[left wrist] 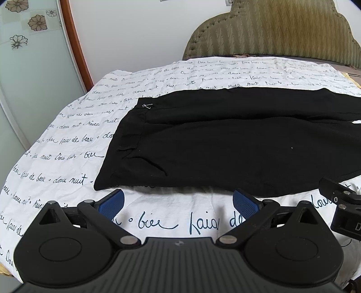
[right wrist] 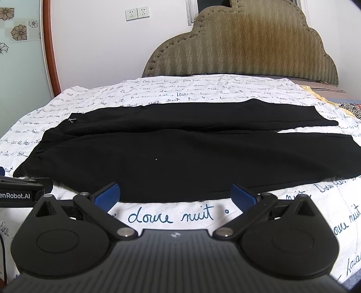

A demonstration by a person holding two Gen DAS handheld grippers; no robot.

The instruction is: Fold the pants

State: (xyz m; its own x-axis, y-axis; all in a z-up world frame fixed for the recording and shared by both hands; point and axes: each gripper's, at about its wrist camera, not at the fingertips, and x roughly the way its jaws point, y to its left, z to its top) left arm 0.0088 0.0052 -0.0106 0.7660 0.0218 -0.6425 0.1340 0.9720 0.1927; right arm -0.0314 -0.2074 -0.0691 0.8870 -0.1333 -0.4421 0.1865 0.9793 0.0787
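Black pants (left wrist: 225, 142) lie flat on the bed, waistband to the left, legs running right; they also show in the right wrist view (right wrist: 180, 153). The two legs part slightly at the right end. My left gripper (left wrist: 178, 202) is open and empty, just short of the pants' near edge by the waist end. My right gripper (right wrist: 176, 196) is open and empty, its blue pads (right wrist: 244, 198) at the near edge of the lower leg. The right gripper's body shows at the right of the left wrist view (left wrist: 343, 207).
A white sheet with blue handwriting print (left wrist: 67, 144) covers the bed. An olive padded headboard (right wrist: 243, 45) stands at the back. A glass door with a wooden frame (left wrist: 74, 45) is to the left. Wall sockets (right wrist: 137, 13) sit on the white wall.
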